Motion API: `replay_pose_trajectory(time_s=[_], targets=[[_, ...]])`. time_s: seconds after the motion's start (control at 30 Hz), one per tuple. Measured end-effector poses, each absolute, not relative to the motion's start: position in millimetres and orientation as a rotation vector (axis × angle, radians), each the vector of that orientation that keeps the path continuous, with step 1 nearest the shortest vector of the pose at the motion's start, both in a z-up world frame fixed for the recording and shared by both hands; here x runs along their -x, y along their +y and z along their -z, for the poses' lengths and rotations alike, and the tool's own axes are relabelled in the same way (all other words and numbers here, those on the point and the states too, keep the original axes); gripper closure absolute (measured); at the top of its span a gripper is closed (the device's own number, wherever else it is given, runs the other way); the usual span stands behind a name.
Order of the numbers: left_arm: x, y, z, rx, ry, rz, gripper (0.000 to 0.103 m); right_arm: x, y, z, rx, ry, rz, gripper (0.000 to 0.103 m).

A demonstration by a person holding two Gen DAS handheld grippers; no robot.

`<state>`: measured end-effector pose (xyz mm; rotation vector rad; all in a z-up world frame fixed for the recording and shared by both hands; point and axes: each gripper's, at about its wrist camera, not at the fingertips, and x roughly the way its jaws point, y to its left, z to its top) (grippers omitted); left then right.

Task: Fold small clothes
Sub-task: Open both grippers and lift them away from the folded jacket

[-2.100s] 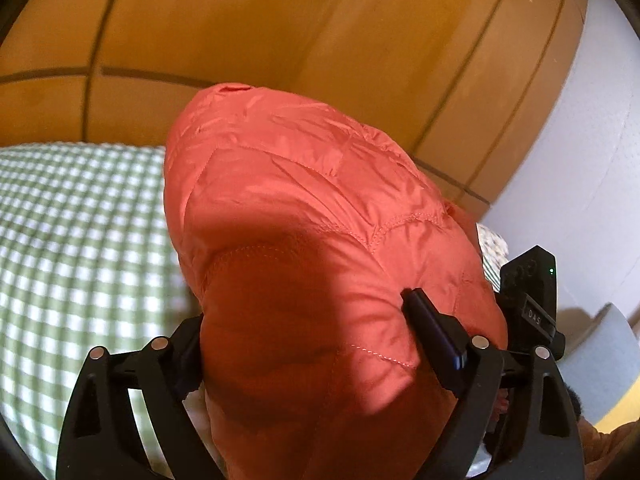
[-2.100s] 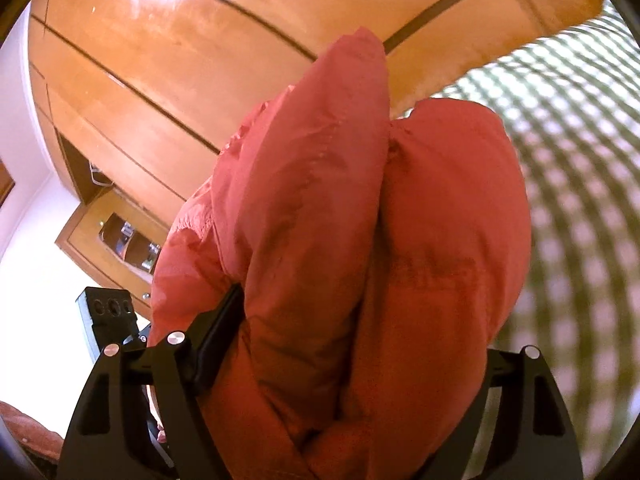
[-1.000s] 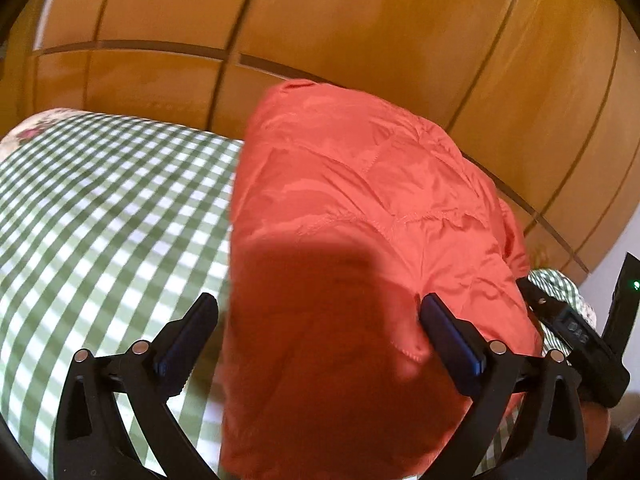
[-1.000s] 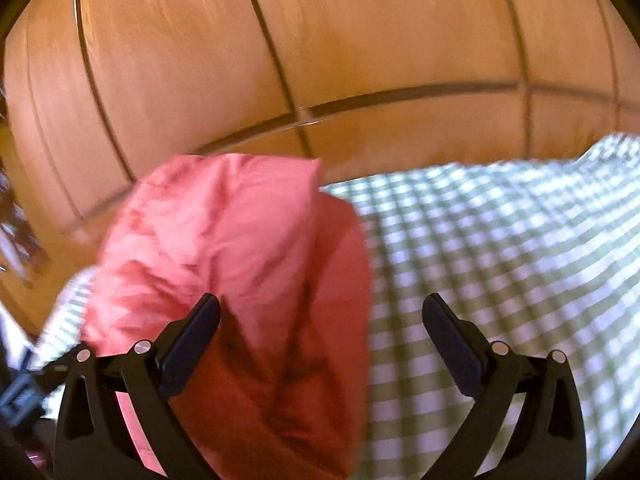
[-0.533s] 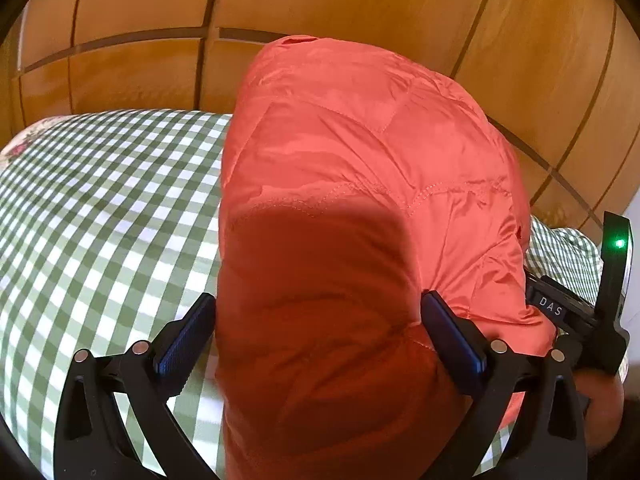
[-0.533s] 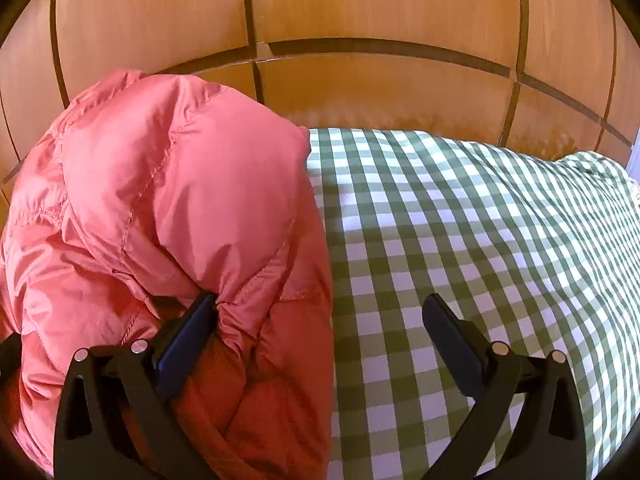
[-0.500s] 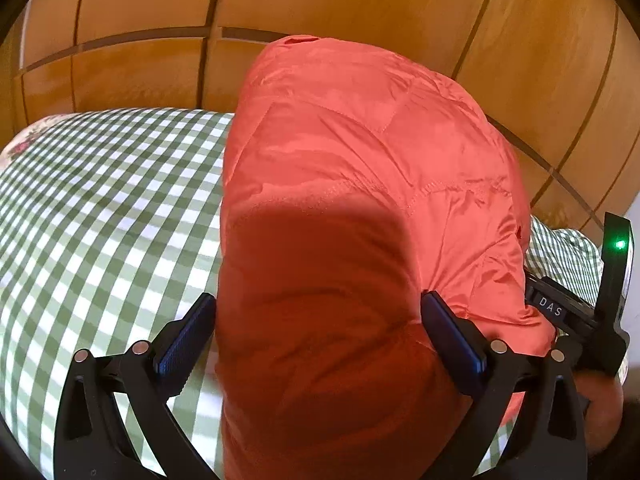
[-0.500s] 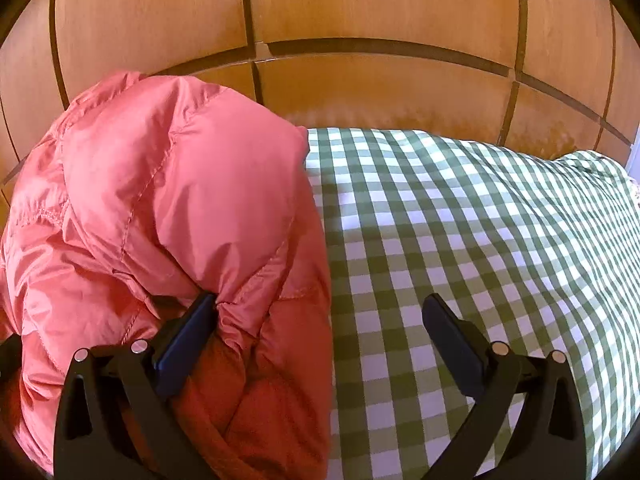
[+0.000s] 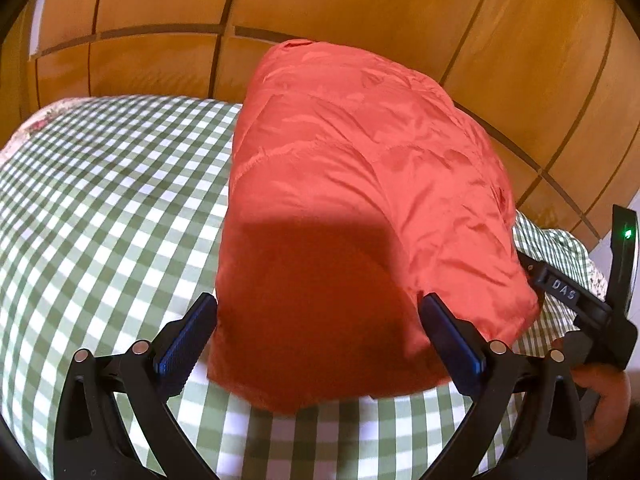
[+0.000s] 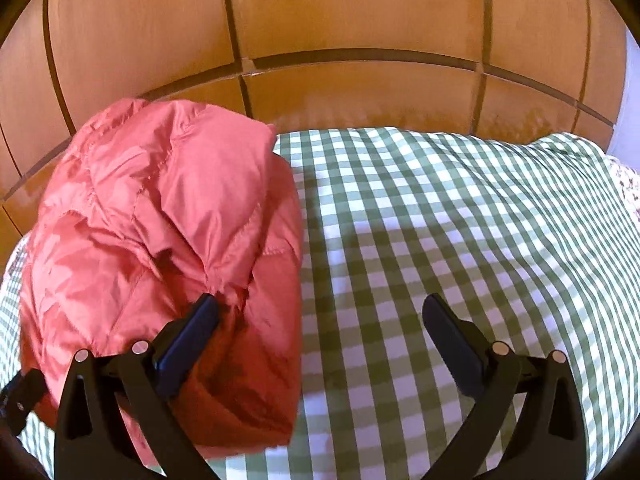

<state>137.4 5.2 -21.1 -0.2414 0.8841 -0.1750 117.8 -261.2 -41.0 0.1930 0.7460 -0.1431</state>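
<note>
A small red quilted puffer jacket [image 9: 360,208] lies folded in a bundle on the green-and-white checked cloth [image 9: 100,208]. My left gripper [image 9: 320,332] is open, its jaws standing on either side of the bundle's near end without gripping it. The jacket also shows at the left of the right wrist view [image 10: 168,240]. My right gripper [image 10: 320,332] is open; its left finger [image 10: 188,336] rests against the jacket's near right edge and its right finger is over bare cloth [image 10: 460,240].
A wooden panelled headboard [image 9: 360,12] rises right behind the cloth, also in the right wrist view [image 10: 340,20]. The right gripper's body and the hand holding it [image 9: 600,312] sit just right of the jacket. A floral fabric edge [image 10: 628,184] shows at the far right.
Both grippers have let go of the jacket and opened; the bundle now rests on the checked cloth. Both grippers have drawn back a little, so more cloth shows in front of the bundle.
</note>
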Motion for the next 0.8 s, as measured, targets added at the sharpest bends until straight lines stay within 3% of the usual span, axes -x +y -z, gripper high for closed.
replay_pose_trajectory(time_s=[0.47, 0.8], targets=[[-92, -10, 2, 0.130, 0.783, 0.114, 0.003, -60, -261, 22, -0.211, 0.696, 0.099, 0.002], [-48, -20, -15, 0.006, 0.685, -0.007, 0.003, 1, -260, 38, -0.245, 0.661, 0.062, 0.002]])
